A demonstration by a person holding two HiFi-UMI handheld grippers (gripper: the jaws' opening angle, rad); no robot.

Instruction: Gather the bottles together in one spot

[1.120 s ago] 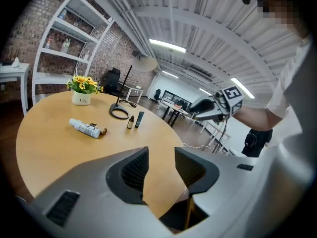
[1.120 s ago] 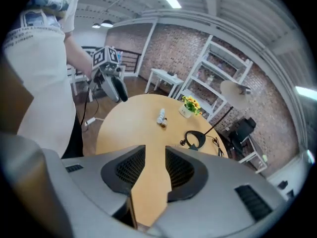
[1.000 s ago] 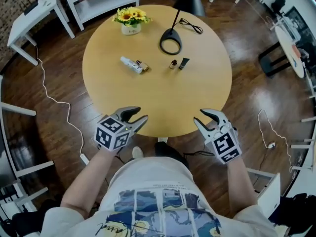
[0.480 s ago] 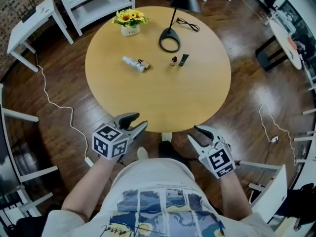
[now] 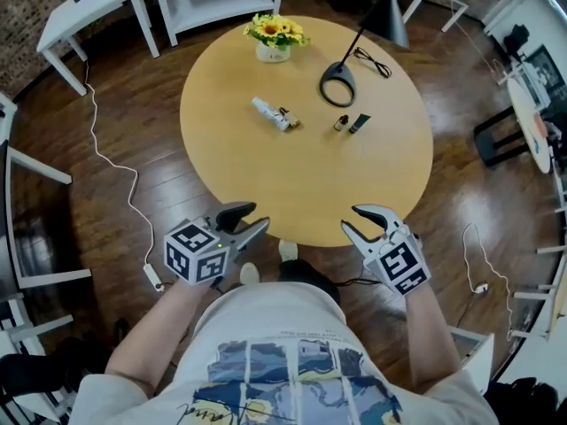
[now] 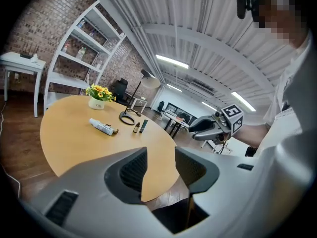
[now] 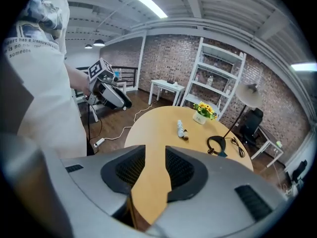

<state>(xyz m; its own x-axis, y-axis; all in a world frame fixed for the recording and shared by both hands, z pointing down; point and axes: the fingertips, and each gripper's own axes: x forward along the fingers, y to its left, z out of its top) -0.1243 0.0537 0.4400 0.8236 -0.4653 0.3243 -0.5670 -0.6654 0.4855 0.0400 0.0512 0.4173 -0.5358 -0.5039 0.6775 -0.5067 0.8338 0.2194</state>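
Note:
A white bottle (image 5: 269, 112) lies on its side left of the middle of the round wooden table (image 5: 292, 184), with a small brown piece (image 5: 291, 123) at its cap end. A small brown bottle (image 5: 341, 123) and a dark tube (image 5: 358, 123) sit to its right. The left gripper view shows the white bottle (image 6: 101, 127), the brown bottle (image 6: 135, 128) and the tube (image 6: 143, 126). My left gripper (image 5: 247, 220) hangs off the table's near edge, open and empty. My right gripper (image 5: 354, 220) is over that near edge, also open and empty. Both are far from the bottles.
A pot of yellow flowers (image 5: 275, 36) stands at the table's far side. A black lamp with a ring base (image 5: 337, 84) and its cord stand behind the small bottles. White shelves and side tables ring the room, and a white cable (image 5: 115, 171) lies on the floor.
The head view has swung, so the table sits further right in it. The right gripper has come up to the table's near edge. The left gripper has shifted slightly. Both stay empty.

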